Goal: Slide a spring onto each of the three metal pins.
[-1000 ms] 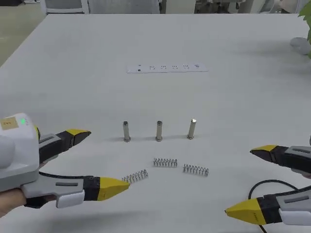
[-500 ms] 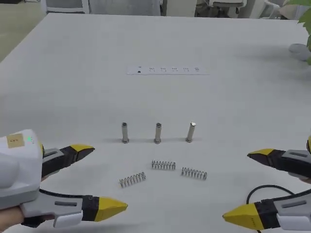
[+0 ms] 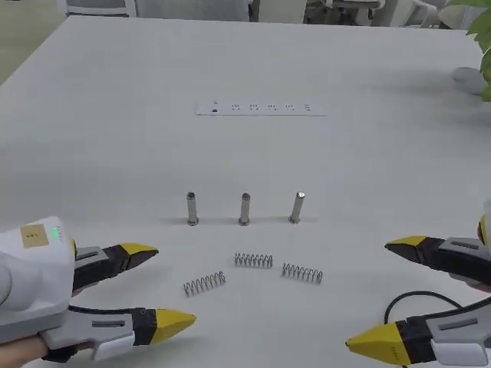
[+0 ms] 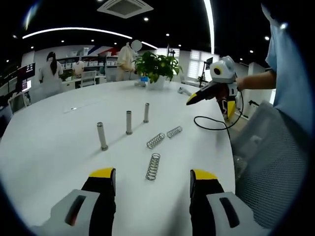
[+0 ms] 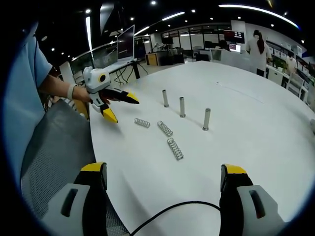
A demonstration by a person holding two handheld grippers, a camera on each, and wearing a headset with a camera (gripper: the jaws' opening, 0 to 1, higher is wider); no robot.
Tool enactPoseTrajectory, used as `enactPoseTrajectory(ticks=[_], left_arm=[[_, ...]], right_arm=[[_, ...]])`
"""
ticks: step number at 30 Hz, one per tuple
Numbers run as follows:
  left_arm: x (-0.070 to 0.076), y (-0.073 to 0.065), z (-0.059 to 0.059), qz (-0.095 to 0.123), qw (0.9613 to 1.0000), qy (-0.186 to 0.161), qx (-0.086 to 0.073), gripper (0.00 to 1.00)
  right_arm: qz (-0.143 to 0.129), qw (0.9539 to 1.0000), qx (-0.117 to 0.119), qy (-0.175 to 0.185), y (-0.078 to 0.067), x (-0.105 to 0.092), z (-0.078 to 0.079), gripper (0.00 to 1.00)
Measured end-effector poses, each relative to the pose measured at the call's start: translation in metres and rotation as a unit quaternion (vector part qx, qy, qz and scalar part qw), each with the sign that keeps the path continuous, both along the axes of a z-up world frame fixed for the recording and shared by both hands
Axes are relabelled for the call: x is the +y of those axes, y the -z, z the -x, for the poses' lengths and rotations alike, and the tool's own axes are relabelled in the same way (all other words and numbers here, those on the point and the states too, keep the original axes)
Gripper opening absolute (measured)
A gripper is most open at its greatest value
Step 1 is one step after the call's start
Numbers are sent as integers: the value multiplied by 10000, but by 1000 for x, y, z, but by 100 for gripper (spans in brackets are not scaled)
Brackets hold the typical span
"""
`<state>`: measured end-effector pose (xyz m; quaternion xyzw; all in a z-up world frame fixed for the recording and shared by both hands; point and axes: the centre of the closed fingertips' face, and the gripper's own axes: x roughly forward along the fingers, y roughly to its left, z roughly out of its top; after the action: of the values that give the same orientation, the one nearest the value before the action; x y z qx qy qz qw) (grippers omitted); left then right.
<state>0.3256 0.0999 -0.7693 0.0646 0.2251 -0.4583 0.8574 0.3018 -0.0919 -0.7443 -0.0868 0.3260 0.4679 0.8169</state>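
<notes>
Springs lay loose on the table, three in a row, between the two grippers. Pins stood upright and bare just beyond them. Left gripper: jaws wide, empty, nearest spring just off its tips. Right gripper: wide, empty.

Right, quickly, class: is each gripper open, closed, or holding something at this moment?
Yellow-tipped left gripper: open, holding nothing.
Yellow-tipped right gripper: open, holding nothing.
</notes>
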Motion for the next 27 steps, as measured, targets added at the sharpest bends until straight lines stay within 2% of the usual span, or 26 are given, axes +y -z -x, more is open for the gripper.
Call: enactPoseTrajectory(ticks=[13,27], left_arm=[[0,15,-1,-209,9998,35,-56,32],[-4,22,-5,-288,9995,72,-47,20]], right_arm=[[-23,10000,-25,-10,-1,2,-1,94],[-121,9999,-111,52,-3,4,-6,100]])
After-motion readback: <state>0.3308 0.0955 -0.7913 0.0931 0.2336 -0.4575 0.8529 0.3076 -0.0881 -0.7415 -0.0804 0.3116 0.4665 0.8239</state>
